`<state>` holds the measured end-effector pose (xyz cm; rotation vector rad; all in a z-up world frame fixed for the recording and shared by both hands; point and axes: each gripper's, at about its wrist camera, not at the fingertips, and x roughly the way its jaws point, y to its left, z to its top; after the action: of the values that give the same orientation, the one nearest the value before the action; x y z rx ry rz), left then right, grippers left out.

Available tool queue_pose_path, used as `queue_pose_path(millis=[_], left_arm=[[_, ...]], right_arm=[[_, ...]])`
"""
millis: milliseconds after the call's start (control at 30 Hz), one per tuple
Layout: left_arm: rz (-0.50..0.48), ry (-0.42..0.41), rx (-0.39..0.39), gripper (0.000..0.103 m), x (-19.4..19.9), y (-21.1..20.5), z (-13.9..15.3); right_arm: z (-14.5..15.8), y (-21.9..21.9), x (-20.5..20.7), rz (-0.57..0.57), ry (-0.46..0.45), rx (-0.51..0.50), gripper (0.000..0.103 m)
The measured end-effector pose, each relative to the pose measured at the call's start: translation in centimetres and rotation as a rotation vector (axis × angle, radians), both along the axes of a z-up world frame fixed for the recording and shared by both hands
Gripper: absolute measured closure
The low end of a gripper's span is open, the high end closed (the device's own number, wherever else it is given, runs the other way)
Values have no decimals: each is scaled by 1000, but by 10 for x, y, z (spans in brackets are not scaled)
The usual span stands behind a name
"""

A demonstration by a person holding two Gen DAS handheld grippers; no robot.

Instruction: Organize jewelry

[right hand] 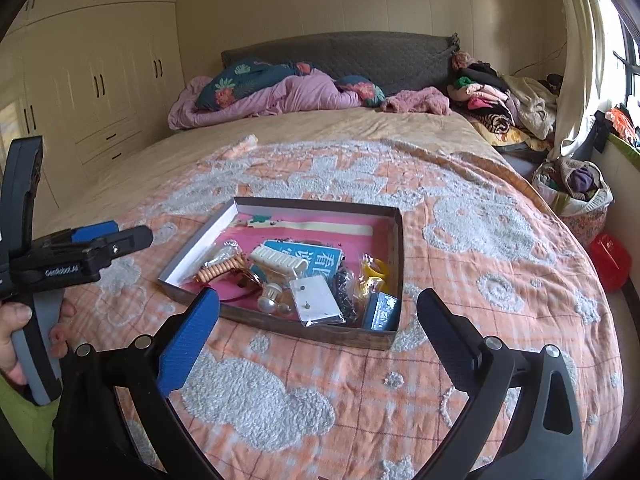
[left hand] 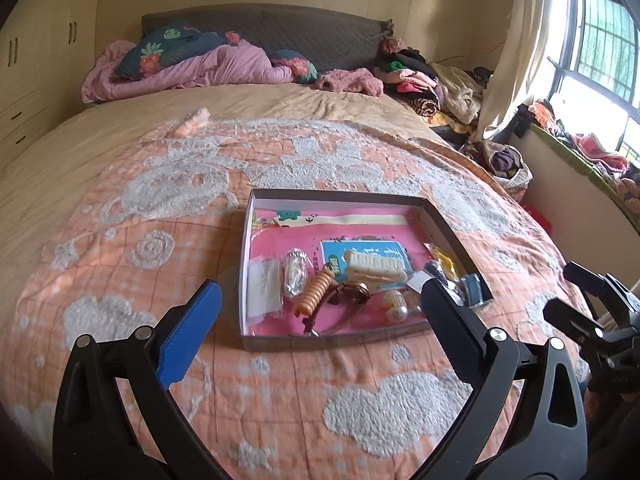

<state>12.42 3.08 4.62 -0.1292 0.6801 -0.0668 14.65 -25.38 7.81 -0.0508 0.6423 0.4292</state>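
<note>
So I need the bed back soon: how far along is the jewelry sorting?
Mostly done, by the look of it: the hair clip, pearl piece, earring card and other bits already lie in the box. Nothing is in hand; the left claw and right claw are both open and empty. Only a small peach item remains out on the blanket.

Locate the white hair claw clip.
The white hair claw clip lies inside the shallow box on the bed, near its middle in both wrist views, atop a blue card, with the orange spiral hair tie just left.
</note>
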Motion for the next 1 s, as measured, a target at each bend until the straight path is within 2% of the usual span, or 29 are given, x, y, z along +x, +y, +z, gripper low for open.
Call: queue_pose_path(millis=[433,667,833,1000], left_arm=[[-19,8,55,10,-51,-20,-11],[-22,24,42,10,-73,-27,-26],[-25,33,32,10,-77,-28,-32],[-23,38,29,10,-79,-29,-35]], right_arm=[[2,-13,-37,-1,-30,22,5],[-18,-13,-56,-6,-12,1,5],[-38,-10,-64,-8,48,6,5],[-37,-7,-68,-5,51,12,5]])
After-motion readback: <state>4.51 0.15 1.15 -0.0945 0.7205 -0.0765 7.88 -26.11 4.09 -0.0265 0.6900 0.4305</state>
